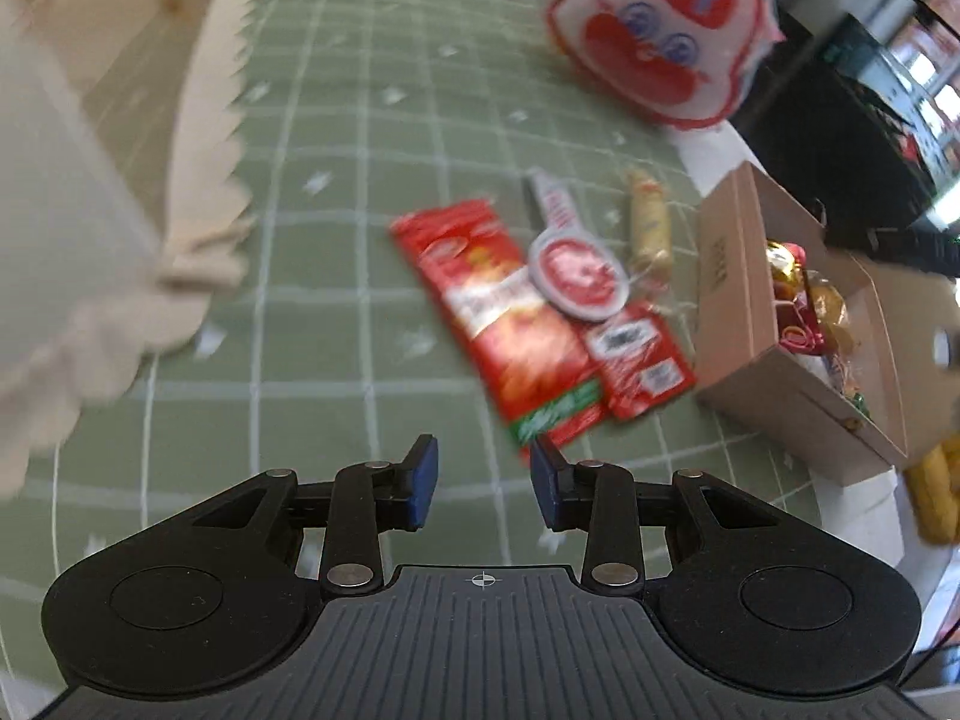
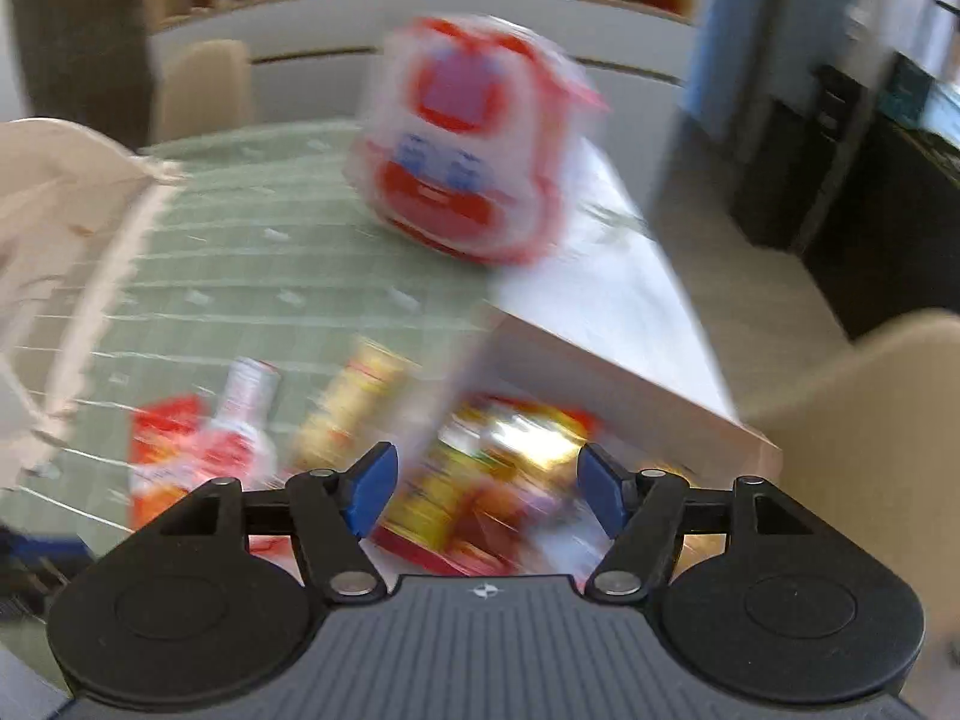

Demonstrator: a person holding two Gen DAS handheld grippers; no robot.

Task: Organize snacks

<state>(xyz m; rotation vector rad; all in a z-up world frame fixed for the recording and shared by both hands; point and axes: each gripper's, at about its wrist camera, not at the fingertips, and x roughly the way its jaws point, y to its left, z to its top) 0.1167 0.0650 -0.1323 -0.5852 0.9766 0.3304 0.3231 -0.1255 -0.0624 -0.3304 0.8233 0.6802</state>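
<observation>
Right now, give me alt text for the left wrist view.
The open, empty left gripper hovers above a green checked tablecloth, just short of a long red snack packet. A cardboard box of sweets stands to its right.

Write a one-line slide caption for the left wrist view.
Open left gripper above a green checked tablecloth, facing red snack packets beside a cardboard box of sweets.

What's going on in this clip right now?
A person with a gripper in each hand is sorting snacks on a green checked tablecloth. Both grippers are open and empty. The left gripper hovers near a long red packet; the right gripper is over a cardboard box already holding wrapped sweets. A red-and-white bag stands farther back. Both views are blurred.
</observation>
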